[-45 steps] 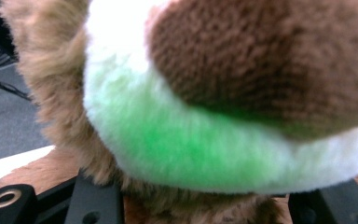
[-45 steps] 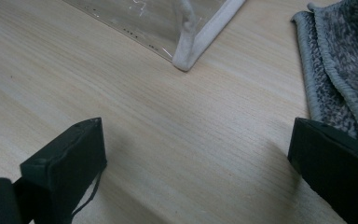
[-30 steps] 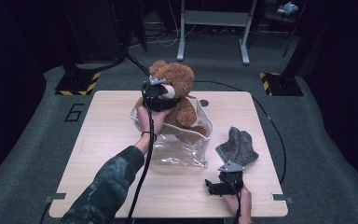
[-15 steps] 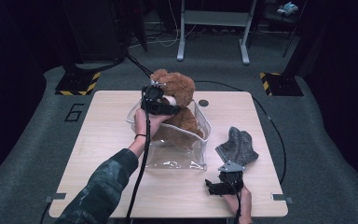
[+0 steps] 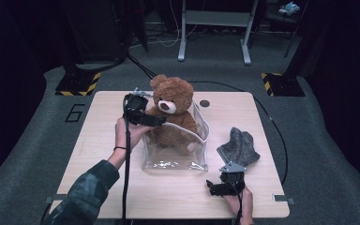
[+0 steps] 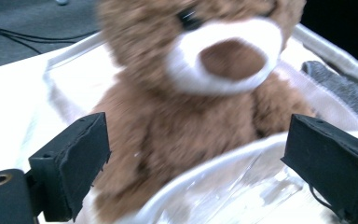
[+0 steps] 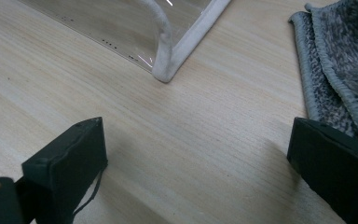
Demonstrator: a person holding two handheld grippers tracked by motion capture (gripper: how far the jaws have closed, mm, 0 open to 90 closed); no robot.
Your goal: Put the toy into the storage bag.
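Note:
A brown teddy bear (image 5: 171,105) (image 6: 191,93) sits upright inside a clear plastic bag with white trim (image 5: 173,159) (image 6: 242,196) in the middle of the table. My left gripper (image 5: 155,121) (image 6: 196,140) is just left of the bear at chest height. It is open, and its jaws have just been opening, with the bear's body ahead of them and not pinched. My right gripper (image 5: 211,187) (image 7: 200,149) rests low near the table's front edge, open over bare wood. It points between the bag's corner (image 7: 165,70) and a grey knitted cloth (image 5: 236,147) (image 7: 340,60).
The wooden table (image 5: 98,140) has a small dark round hole (image 5: 205,103) behind the bag. Two stands with yellow-black striped bases (image 5: 77,84) (image 5: 281,82) are on the floor behind the table. A metal frame (image 5: 213,33) stands farther back.
The left gripper has let go of the bear's head and drawn back leftward. The bear has sunk upright into the bag, which now stands squarer. The right gripper has stayed put.

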